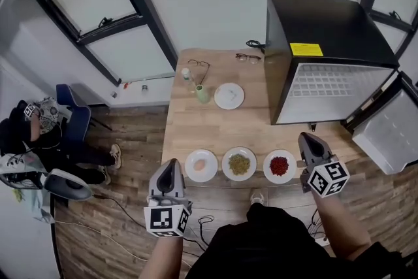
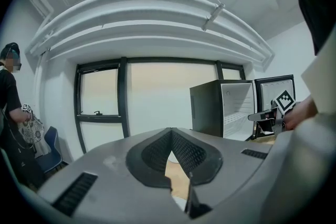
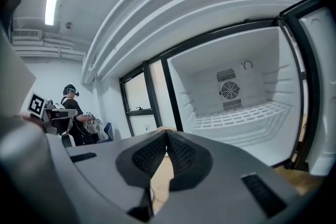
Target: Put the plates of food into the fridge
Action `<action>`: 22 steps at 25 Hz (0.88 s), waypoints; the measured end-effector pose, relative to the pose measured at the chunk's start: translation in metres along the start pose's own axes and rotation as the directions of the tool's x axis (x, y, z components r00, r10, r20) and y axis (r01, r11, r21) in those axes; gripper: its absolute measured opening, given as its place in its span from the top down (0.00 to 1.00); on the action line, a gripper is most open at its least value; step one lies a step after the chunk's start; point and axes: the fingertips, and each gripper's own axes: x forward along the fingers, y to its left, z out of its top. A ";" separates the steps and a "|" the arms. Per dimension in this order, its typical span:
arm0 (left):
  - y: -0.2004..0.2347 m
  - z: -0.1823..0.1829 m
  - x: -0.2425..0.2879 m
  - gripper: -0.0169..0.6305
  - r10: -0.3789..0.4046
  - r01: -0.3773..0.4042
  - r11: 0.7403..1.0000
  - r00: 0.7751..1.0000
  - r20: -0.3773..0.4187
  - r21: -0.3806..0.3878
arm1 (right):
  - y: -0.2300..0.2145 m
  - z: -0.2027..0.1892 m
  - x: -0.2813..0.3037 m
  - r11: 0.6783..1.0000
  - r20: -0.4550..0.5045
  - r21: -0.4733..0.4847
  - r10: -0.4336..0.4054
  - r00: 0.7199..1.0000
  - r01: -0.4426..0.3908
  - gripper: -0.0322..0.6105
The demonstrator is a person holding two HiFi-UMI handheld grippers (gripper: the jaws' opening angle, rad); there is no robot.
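Shows, from above, a black mini fridge (image 1: 326, 55) on the right of a wooden table (image 1: 196, 127), with its white door (image 1: 390, 134) swung open to the right.

Left gripper (image 1: 170, 164): shut, tips meeting, gripping nothing. Held to the left of the fridge front and nearer the person, beside the leftmost plate. Confirmed in the left gripper view (image 2: 170, 129), with only bare table wood visible below the joined tips.

Right gripper (image 1: 307, 137): likewise shut and empty. Held just before the fridge's open front and pointing into it (image 3: 167, 132).

Three plates of food, all outside the fridge, in a row to the left of its front and nearer the person:
- leftmost plate (image 1: 201, 165), with pale pink food
- middle plate (image 1: 239, 164), with yellow-green food
- rightmost plate (image 1: 279, 166), with red food, closest to the fridge and near the right gripper

One more white plate (image 1: 229, 95) just left of the fridge's side wall, contents too faint to make out.

Two pairs of glasses (image 1: 198, 66) (image 1: 247, 57) left of the fridge, toward the wall. One small green cup (image 1: 202, 94) and one small bottle (image 1: 186, 74) beside them.

Inside the fridge: white walls, one wire shelf (image 3: 247, 115) and a round fan grille (image 3: 229, 90) at the back.

One person (image 1: 39, 134) far left of the fridge, by a blue chair (image 1: 75, 111).
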 end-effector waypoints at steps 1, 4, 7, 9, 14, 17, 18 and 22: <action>0.000 0.001 0.008 0.97 0.004 -0.004 1.000 1.000 -0.003 0.004 | -0.004 0.001 0.007 1.000 -0.003 -0.002 0.008 1.000 -0.008 0.92; -0.002 0.003 0.029 0.97 0.012 -0.012 1.000 1.000 -0.009 0.010 | -0.016 -0.001 0.026 1.000 -0.013 -0.002 0.025 1.000 -0.025 0.92; -0.007 0.001 0.047 0.97 0.012 -0.011 1.000 1.000 -0.014 0.016 | -0.032 -0.003 0.041 1.000 -0.019 0.003 0.023 1.000 -0.023 0.92; -0.009 0.000 0.057 0.97 0.005 -0.004 1.000 1.000 -0.020 0.018 | -0.039 -0.005 0.049 1.000 -0.024 0.013 0.015 1.000 -0.015 0.92; -0.008 0.003 0.077 0.97 -0.038 0.039 0.999 0.999 -0.013 0.036 | -0.041 -0.002 0.056 1.000 -0.011 0.026 -0.011 1.000 0.012 0.92; -0.008 0.005 0.091 0.97 -0.080 0.080 0.996 0.997 -0.005 0.036 | -0.038 0.002 0.052 0.999 0.009 0.024 -0.042 0.999 0.042 0.92; -0.009 0.007 0.097 0.97 -0.102 0.102 0.994 0.995 -0.002 0.038 | -0.039 0.002 0.048 0.998 0.012 0.028 -0.061 0.998 0.061 0.92; -0.017 0.014 0.113 0.97 -0.207 0.206 0.976 0.978 0.002 0.065 | -0.040 -0.004 0.027 0.984 0.018 0.075 -0.164 0.986 0.162 0.92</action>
